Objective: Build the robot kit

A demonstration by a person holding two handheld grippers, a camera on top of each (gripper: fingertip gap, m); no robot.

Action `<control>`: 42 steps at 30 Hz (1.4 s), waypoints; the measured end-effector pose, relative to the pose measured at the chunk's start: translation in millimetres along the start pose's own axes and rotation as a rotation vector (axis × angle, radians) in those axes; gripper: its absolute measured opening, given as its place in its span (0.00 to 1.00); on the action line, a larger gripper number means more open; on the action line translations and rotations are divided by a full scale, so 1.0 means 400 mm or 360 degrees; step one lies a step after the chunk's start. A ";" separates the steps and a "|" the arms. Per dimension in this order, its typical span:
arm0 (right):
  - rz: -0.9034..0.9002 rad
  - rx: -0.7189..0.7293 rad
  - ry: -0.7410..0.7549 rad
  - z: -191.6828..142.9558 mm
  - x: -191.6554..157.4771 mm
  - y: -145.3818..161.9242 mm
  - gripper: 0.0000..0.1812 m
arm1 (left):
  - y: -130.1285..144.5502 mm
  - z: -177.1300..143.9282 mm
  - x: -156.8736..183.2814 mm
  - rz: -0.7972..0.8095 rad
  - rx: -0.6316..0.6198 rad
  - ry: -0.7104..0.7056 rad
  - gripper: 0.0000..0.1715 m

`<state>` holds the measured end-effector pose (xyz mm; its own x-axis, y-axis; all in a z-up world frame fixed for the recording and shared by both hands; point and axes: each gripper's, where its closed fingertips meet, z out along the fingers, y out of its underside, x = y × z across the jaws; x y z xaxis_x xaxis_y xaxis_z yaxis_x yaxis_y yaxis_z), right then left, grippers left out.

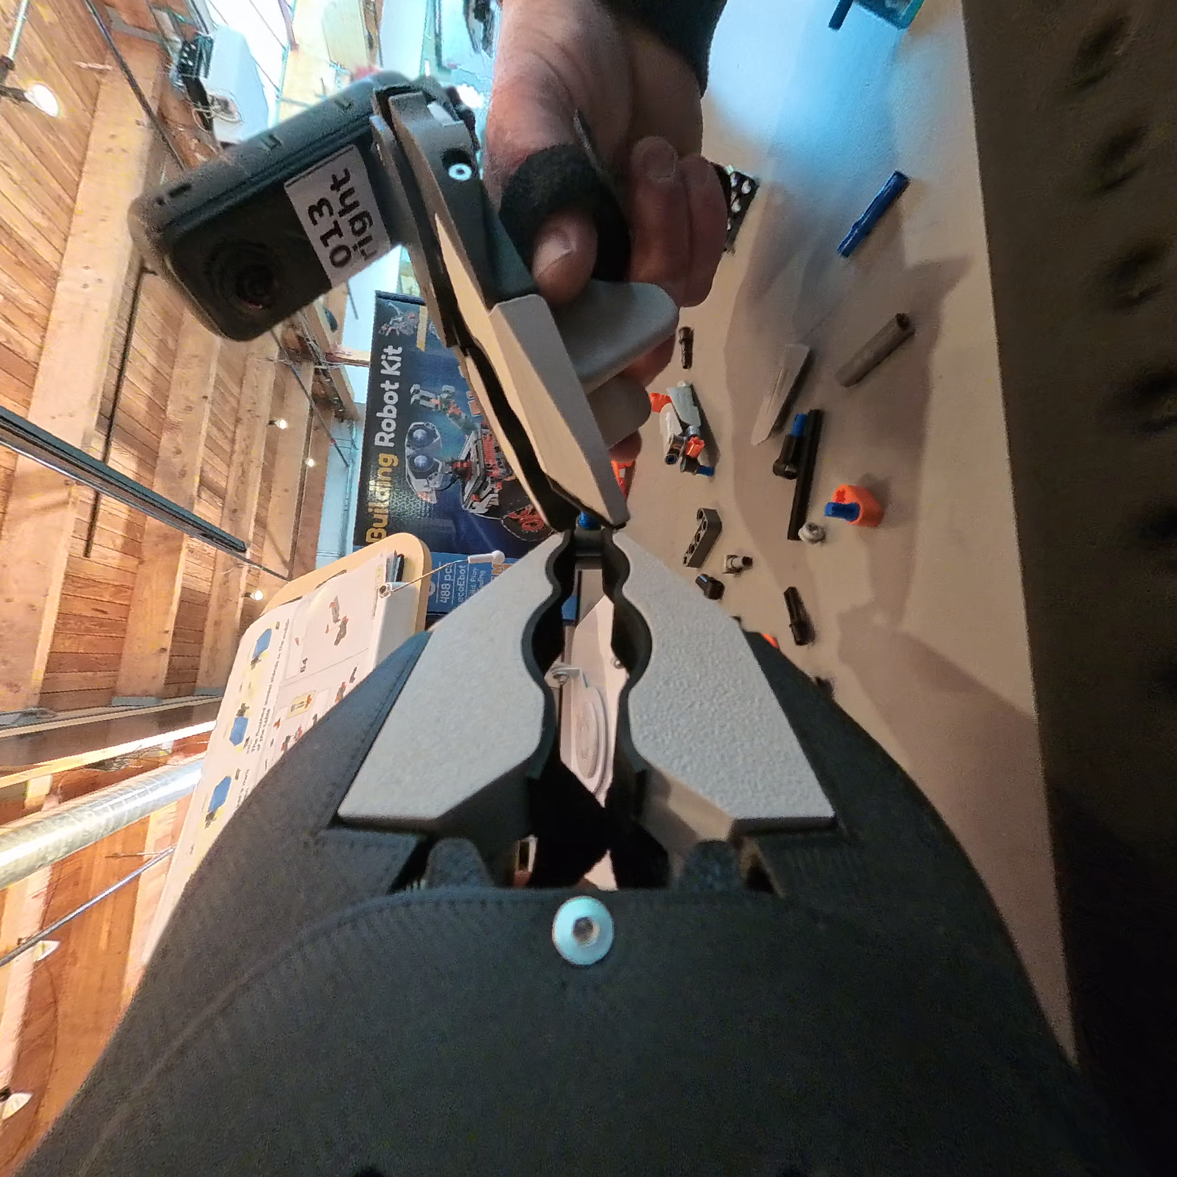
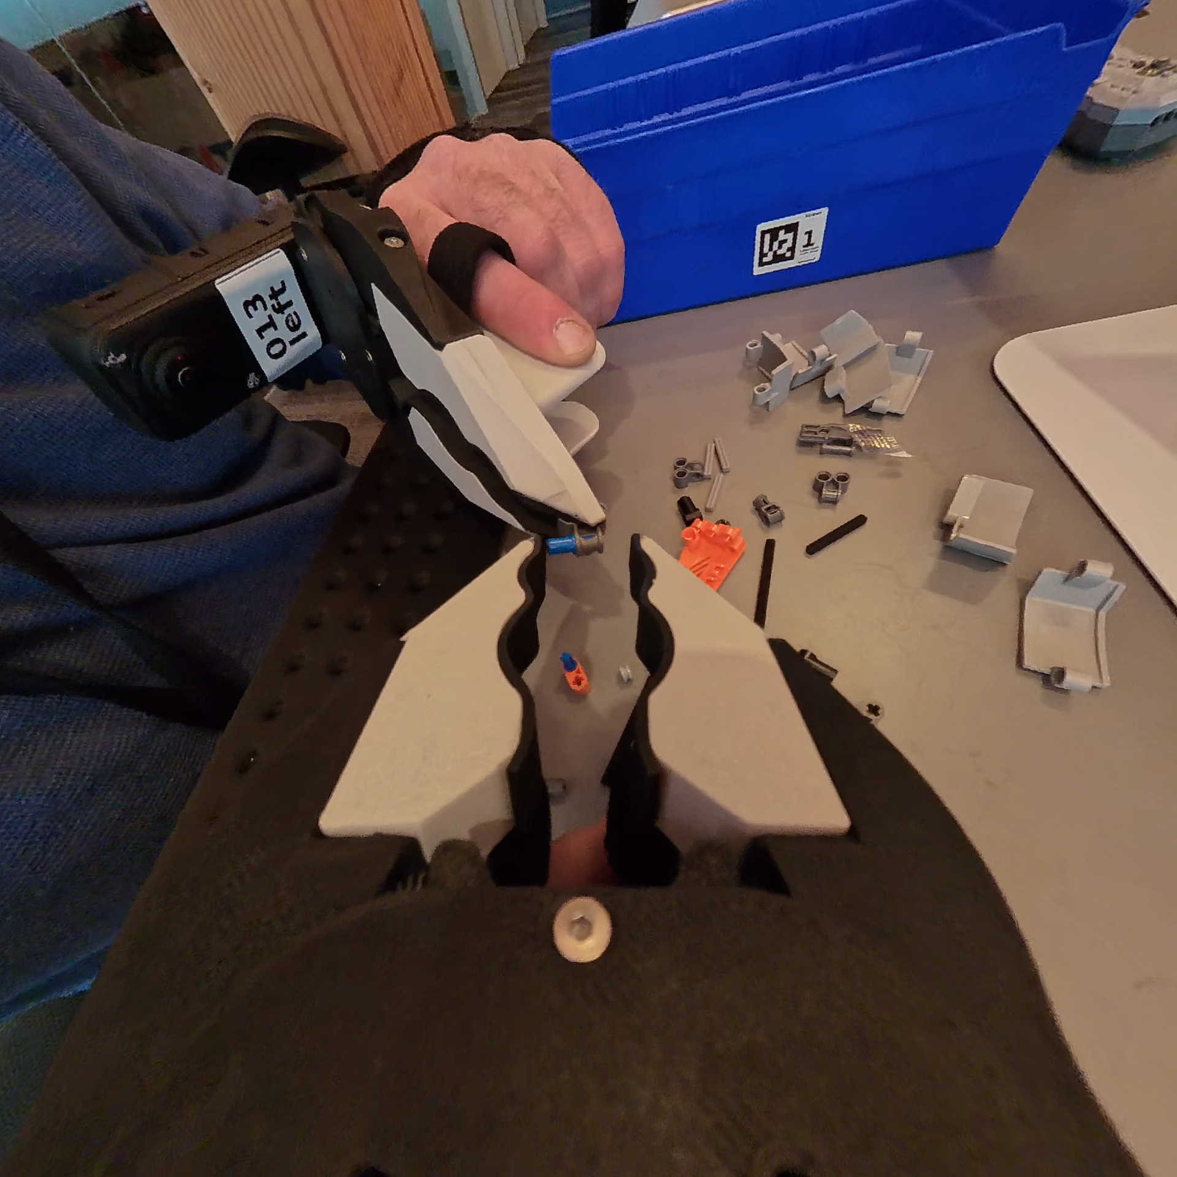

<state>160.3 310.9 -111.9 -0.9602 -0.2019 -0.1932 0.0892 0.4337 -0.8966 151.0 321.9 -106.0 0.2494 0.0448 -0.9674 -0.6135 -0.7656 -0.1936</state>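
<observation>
My left gripper [image 1: 589,541] is shut on a small blue and grey pin [image 1: 587,521], held above the grey table [image 2: 904,643]. In the right wrist view the left gripper [image 2: 589,517] comes in from the upper left, the pin [image 2: 570,545] sticking out of its tip. My right gripper [image 2: 584,549] is open. The pin lies in its gap, close to its left fingertip. In the left wrist view the right gripper [image 1: 611,516] comes down from above and meets my left fingertips. A hand holds each gripper.
Below lie a small orange and blue connector [image 2: 576,676], a grey bush [image 2: 625,674], an orange piece [image 2: 712,551], black axles [image 2: 834,534] and grey panels [image 2: 841,366]. A blue bin [image 2: 828,146] stands behind, a white tray [image 2: 1095,395] right, a black studded plate [image 2: 395,573] left. A kit box [image 1: 414,446] and booklet [image 1: 299,669] stand nearby. Only a small space, under 4 cm, lies between the two pairs of fingers. The grey bush [image 2: 625,674] is about 8 cm from both grippers' fingertips. The left camera catches it too, in the left wrist view [image 1: 827,535].
</observation>
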 end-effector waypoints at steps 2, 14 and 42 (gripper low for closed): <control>-0.0005 -0.0002 0.0017 0.002 0.002 0.001 0.13 | 0.002 -0.001 -0.001 0.0015 0.0009 -0.0012 0.03; -0.0079 0.0007 0.0040 -0.003 -0.007 -0.010 0.11 | -0.001 0.002 -0.013 0.0029 0.0021 -0.0079 0.03; -0.0210 0.0109 0.0091 -0.016 -0.010 -0.042 0.07 | -0.010 0.001 -0.031 0.0076 0.0032 -0.0170 0.04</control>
<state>161.1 309.9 -93.5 -0.9780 -0.2022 -0.0508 -0.0227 0.3455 -0.9381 150.0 324.9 -93.2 0.1390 0.0775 -0.9872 -0.6380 -0.7554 -0.1492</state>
